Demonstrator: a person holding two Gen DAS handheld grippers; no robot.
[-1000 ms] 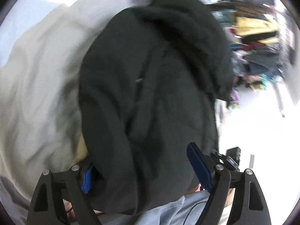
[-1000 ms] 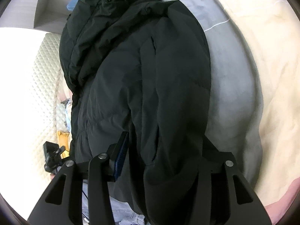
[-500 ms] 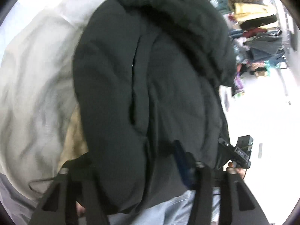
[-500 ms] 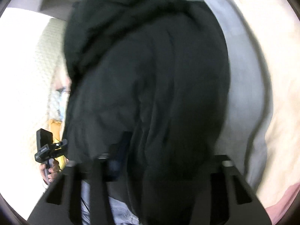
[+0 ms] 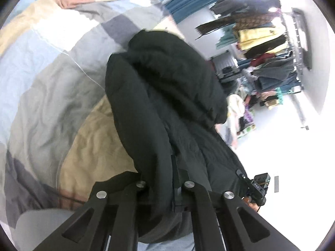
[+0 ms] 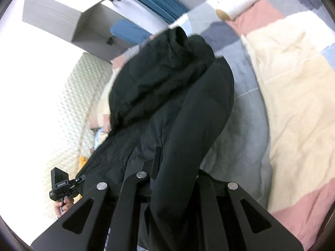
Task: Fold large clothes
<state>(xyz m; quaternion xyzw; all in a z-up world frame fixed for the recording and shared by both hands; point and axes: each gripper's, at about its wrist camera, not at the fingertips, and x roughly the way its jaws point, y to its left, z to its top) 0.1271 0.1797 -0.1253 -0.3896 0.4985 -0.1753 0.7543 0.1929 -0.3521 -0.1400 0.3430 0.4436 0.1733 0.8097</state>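
Two grippers, left (image 5: 161,179) and right (image 6: 175,167), jaws clamped on black jacket (image 5: 167,96), above patchwork quilt (image 5: 52,87)

Each wrist camera looks forward along its fingers, very close to the dark jacket (image 5: 167,104); the left faces the clothes rack (image 5: 272,48), the right the patchwork bedspread (image 6: 293,83); both share jacket and bedspread.

The left hand-held gripper (image 5: 159,179) is clamped on a thick fold of the jacket (image 5: 167,96), its two fingers pressed into the fabric from either side. The right hand-held gripper (image 6: 173,167) pinches another fold the same way. Both point forward along the jacket, lifted above the bed (image 5: 41,96), flanking the garment.
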